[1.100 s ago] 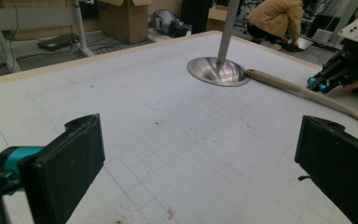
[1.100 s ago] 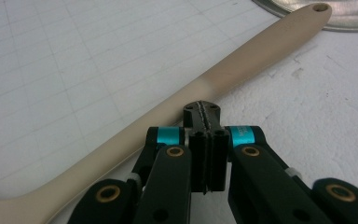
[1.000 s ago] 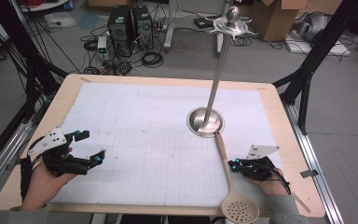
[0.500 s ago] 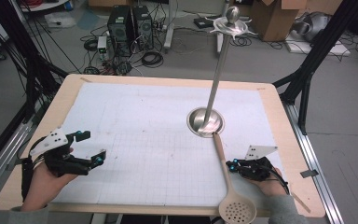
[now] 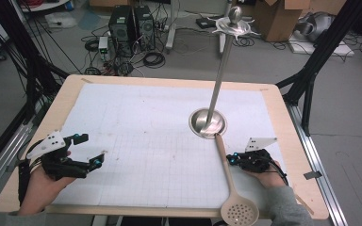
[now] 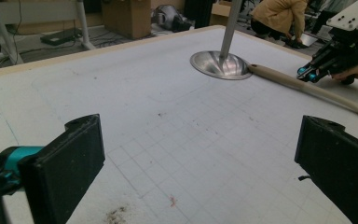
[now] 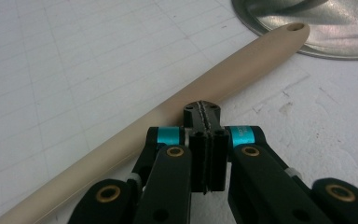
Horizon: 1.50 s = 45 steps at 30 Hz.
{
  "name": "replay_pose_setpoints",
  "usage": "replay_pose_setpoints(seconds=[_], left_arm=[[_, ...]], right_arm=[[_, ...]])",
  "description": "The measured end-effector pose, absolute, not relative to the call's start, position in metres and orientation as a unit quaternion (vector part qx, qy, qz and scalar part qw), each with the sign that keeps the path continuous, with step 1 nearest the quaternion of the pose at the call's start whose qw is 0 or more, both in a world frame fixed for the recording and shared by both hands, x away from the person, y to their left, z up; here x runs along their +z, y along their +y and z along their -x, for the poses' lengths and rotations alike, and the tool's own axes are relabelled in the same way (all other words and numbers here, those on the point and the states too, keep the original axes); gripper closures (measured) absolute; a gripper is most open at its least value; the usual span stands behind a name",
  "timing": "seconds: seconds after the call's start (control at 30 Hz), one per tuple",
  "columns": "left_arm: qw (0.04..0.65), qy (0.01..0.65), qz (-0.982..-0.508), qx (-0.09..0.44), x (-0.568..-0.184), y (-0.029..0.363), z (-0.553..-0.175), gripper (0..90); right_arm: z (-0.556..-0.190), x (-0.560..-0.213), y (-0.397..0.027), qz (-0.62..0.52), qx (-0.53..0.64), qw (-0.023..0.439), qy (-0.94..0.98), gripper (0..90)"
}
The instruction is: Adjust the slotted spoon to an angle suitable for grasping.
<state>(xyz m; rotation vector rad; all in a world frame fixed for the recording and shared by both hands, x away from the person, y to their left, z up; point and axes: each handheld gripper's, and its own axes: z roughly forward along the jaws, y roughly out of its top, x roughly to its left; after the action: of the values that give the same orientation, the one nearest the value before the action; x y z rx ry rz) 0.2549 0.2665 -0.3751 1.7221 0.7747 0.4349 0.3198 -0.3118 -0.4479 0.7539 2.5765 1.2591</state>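
A beige slotted spoon [image 5: 227,176] lies flat at the right of the white mat, its head [image 5: 239,213] over the near edge. Its handle end [image 7: 294,29] rests at the round base [image 5: 208,122] of a tall metal hook stand [image 5: 221,66]. My right gripper [image 5: 232,159] is shut with nothing between its jaws. Its tips [image 7: 203,109] sit right at the side of the spoon's handle [image 7: 135,133]; I cannot tell if they touch it. My left gripper [image 5: 90,149] rests near the front left, wide open and empty [image 6: 200,163]. From there the stand's base [image 6: 220,65] and the right gripper [image 6: 328,58] lie far ahead.
The white gridded mat [image 5: 146,122] covers a wooden table [image 5: 61,99]. Black frame struts [image 5: 311,75] stand at both sides. Computers and cables [image 5: 132,33] lie on the floor beyond the far edge. A crouching person in a tan top [image 6: 279,14] is behind the table.
My right gripper has edged a little away from me along the spoon's handle, still shut. The left gripper and the stand have stayed where they were.
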Motion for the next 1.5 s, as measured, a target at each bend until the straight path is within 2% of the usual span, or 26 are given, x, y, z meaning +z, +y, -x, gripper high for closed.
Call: replay_pose_setpoints(seconds=[0.37, 0.8, 1.07, 1.33, 1.5], left_arm=[[0.565, 0.330, -0.733, 0.186, -0.375, 0.266, -0.255, 1.9], [0.563, 0.334, -0.732, 0.190, -0.375, 0.274, -0.249, 1.9], [0.559, 0.338, -0.732, 0.192, -0.376, 0.278, -0.246, 1.9], [0.560, 0.340, -0.730, 0.194, -0.376, 0.278, -0.245, 1.9], [0.560, 0.338, -0.731, 0.193, -0.376, 0.277, -0.245, 1.9]], right_arm=[[-0.320, -0.448, -0.303, -0.229, 0.421, 0.087, 0.874, 90.0], [-0.330, -0.448, -0.264, -0.181, 0.411, 0.069, 0.891, 90.0], [-0.331, -0.447, -0.264, -0.181, 0.411, 0.064, 0.891, 90.0], [-0.310, -0.432, -0.271, -0.191, 0.380, 0.081, 0.901, 90.0], [-0.305, -0.429, -0.270, -0.215, 0.384, 0.071, 0.895, 90.0]])
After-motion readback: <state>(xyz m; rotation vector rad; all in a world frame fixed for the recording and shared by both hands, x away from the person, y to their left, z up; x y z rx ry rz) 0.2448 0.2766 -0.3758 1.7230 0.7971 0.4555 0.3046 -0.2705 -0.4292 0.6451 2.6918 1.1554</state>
